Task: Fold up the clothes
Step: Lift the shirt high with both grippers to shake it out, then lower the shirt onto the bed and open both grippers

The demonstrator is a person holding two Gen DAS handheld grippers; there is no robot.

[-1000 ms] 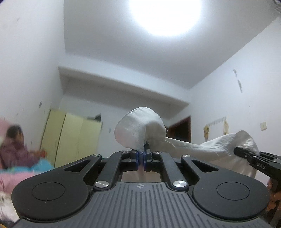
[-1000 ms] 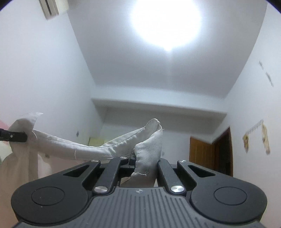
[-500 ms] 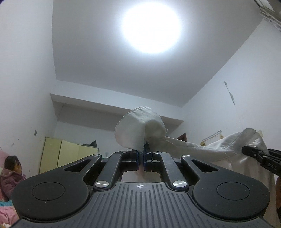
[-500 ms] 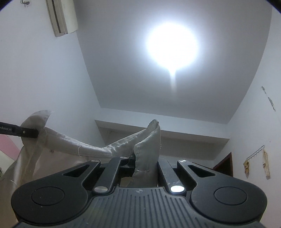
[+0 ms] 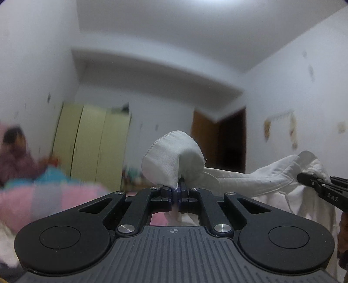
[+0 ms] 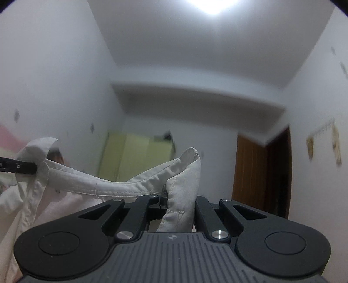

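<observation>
Overhead, a white ceiling [image 6: 195,54] and white walls [image 5: 37,65] fill most of both views, with a glare of lamp light [image 6: 212,4] at the top edge of the right wrist view. Against the far wall stands a pale yellow-green wardrobe [image 5: 91,143], its doors closed, so what it holds cannot be seen; something dark sits on top of it, too blurred to name. To the right of it is a brown wooden door [image 5: 219,143], and further right some small yellowish items hang on the wall [image 5: 291,128].

At the left edge of the left wrist view a person [image 5: 15,152] sits blurred behind a pink and blue heap of bedding [image 5: 54,187].

Nearer, the white garment [image 5: 256,180] hangs in the air, stretched between the two tools — its hemmed edge runs as a sagging band from one to the other, and the rest drops below in loose folds on the right of the left wrist view and on the left of the right wrist view.

Closest of all, the left gripper [image 5: 175,191] has its fingers pressed together on a bunched corner of the cloth, which puffs up above them. The right gripper [image 6: 174,199] likewise pinches a folded corner that stands up between its fingers — the fabric hides the tips themselves.
</observation>
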